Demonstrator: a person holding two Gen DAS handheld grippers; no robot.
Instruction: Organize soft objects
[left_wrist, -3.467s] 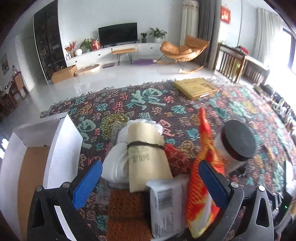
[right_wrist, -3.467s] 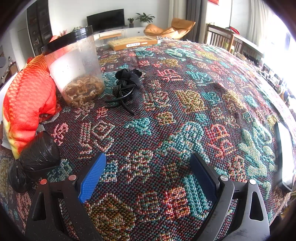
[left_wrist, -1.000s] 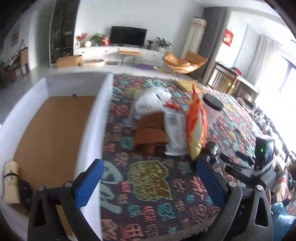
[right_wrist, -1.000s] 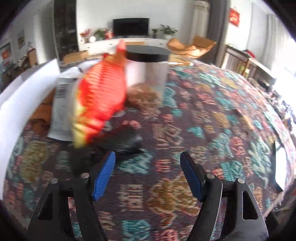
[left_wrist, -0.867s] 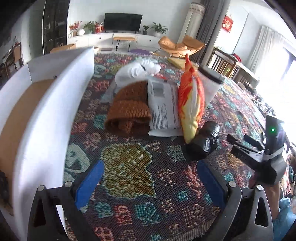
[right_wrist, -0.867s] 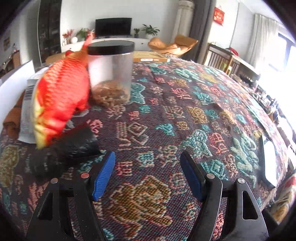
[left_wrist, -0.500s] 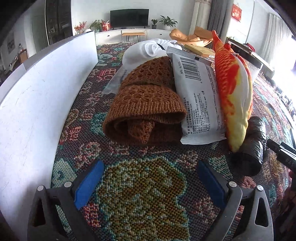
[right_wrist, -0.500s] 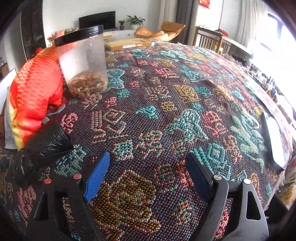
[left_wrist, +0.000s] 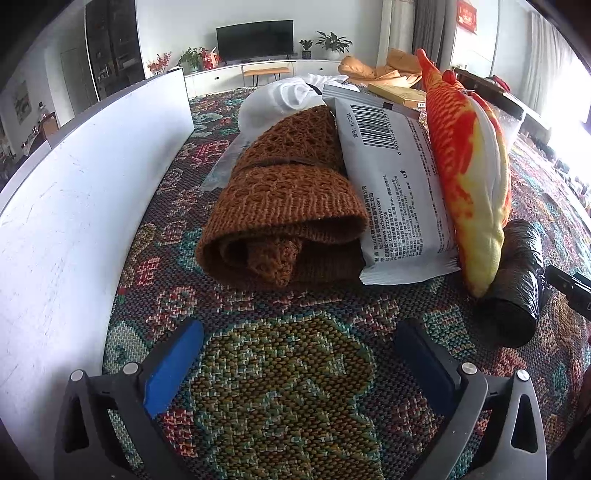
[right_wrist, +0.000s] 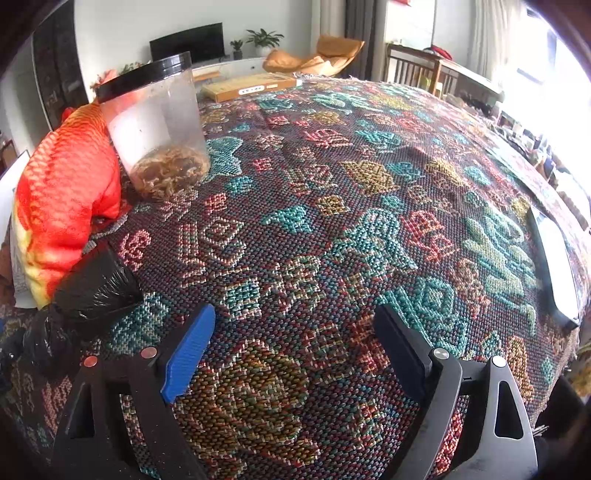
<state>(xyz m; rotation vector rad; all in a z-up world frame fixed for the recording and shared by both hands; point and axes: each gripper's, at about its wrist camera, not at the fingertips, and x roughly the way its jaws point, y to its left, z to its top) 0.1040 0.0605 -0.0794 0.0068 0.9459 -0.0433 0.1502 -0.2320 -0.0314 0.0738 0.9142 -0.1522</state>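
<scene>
My left gripper (left_wrist: 295, 354) is open and empty, low over the patterned cloth, just short of a rolled brown knit cloth (left_wrist: 284, 206). To the right of the roll lie a grey packet (left_wrist: 391, 192), an orange fish plush (left_wrist: 465, 158) and a black plastic roll (left_wrist: 517, 288). A white bundle (left_wrist: 280, 96) lies behind them. The white box's wall (left_wrist: 74, 221) stands at the left. My right gripper (right_wrist: 295, 343) is open and empty over bare cloth; the fish plush (right_wrist: 62, 192) and black roll (right_wrist: 92, 288) are at its left.
A clear jar with a black lid (right_wrist: 155, 125) stands behind the fish plush. A flat yellow box (right_wrist: 251, 86) lies at the far table edge. A white flat device (right_wrist: 554, 266) lies at the right edge. Patterned cloth (right_wrist: 369, 203) covers the table.
My left gripper has swung from over the white box to the cloth and closed in low on the brown knit roll. My right gripper has drawn back and turned right; it stays open.
</scene>
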